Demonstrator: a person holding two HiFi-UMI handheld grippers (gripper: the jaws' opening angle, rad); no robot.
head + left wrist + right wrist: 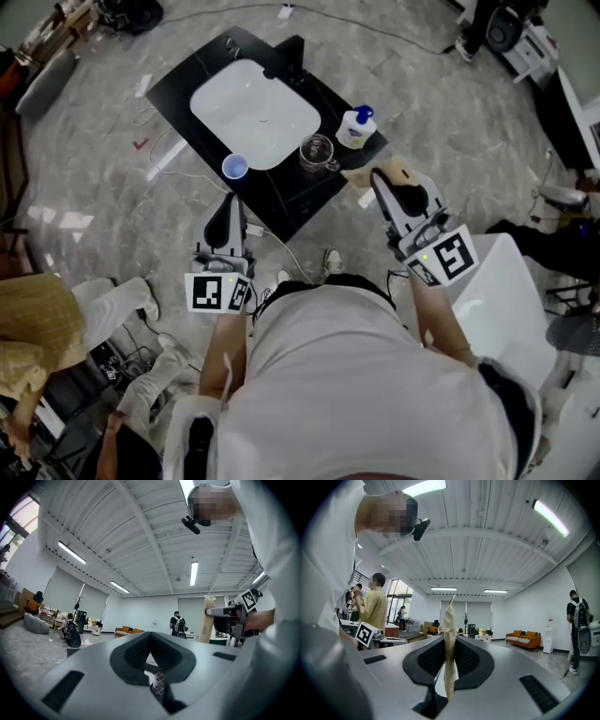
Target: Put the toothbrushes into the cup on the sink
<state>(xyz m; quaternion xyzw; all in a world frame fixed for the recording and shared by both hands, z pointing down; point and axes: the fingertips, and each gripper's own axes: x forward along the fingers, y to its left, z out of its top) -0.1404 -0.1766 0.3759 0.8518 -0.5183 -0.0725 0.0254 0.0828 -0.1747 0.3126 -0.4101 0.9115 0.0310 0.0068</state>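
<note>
White-shirted torso [347, 375] nearest. Right gripper [450, 660] pinches flat tan paper packet [449, 620]; left gripper [149, 653] closed, empty. Carrying step; next, reach far blue plastic cup [234, 167].

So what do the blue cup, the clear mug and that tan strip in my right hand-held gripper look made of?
Blue cup: probably plastic, going by its opaque, even colour and thin rim.
Mug: glass or clear plastic. It is see-through with bright glints, but I can't tell which.
Tan strip: likely kraft paper or thin card. It looks matte, speckled and creased, and very thin edge-on.
</note>
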